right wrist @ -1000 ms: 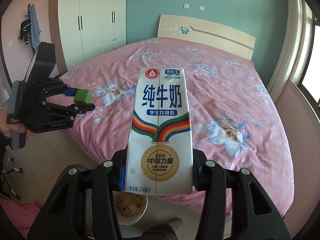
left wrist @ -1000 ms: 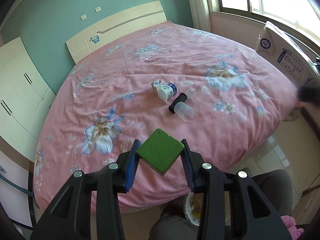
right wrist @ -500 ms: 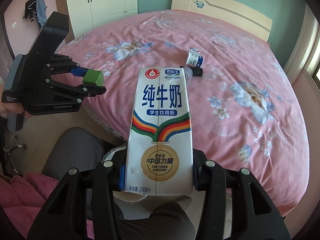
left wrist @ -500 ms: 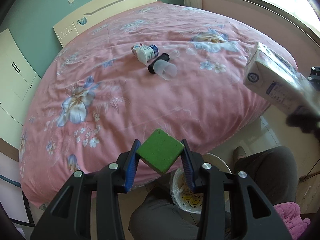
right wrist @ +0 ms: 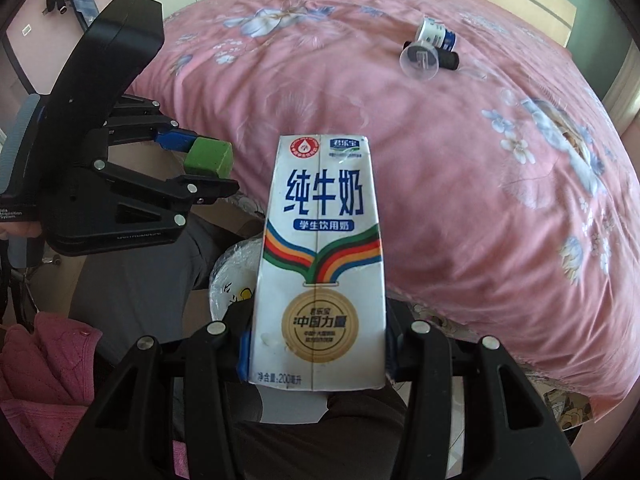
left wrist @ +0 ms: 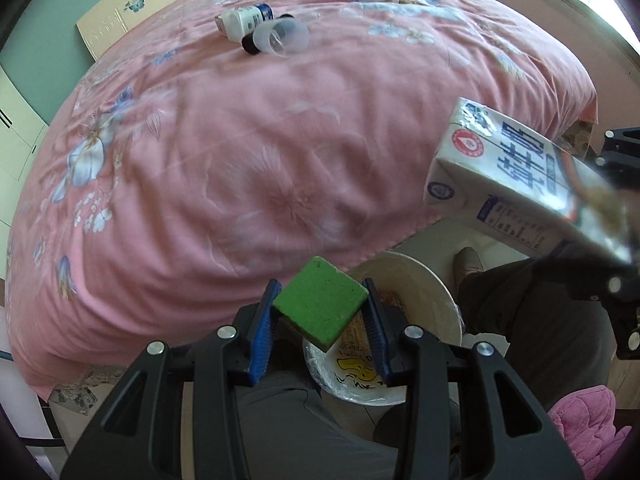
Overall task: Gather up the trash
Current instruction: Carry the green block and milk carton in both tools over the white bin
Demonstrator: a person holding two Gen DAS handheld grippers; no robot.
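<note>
The left gripper [left wrist: 320, 312] clamps a green sponge [left wrist: 320, 304] corner to corner between its blue fingers [left wrist: 262, 332], above a white bin [left wrist: 416, 276] lined with plastic that stands on the floor between the person's grey-trousered legs [left wrist: 552, 312], just beside the bed [left wrist: 248, 152]. The right gripper [right wrist: 316, 356] grips a white milk carton [right wrist: 320, 264] by its lower end, held over the same bin. On the pink bedspread, well apart from both, lie a clear cup [left wrist: 282, 38], a black cylinder [left wrist: 250, 45] and a small white bottle [left wrist: 240, 21], close together.

Right tongs [right wrist: 316, 360] grip a milk carton [right wrist: 320, 264] above a pink bed [right wrist: 460, 168]; left tongs [right wrist: 208, 176] pinch a green sponge [right wrist: 209, 157].
</note>
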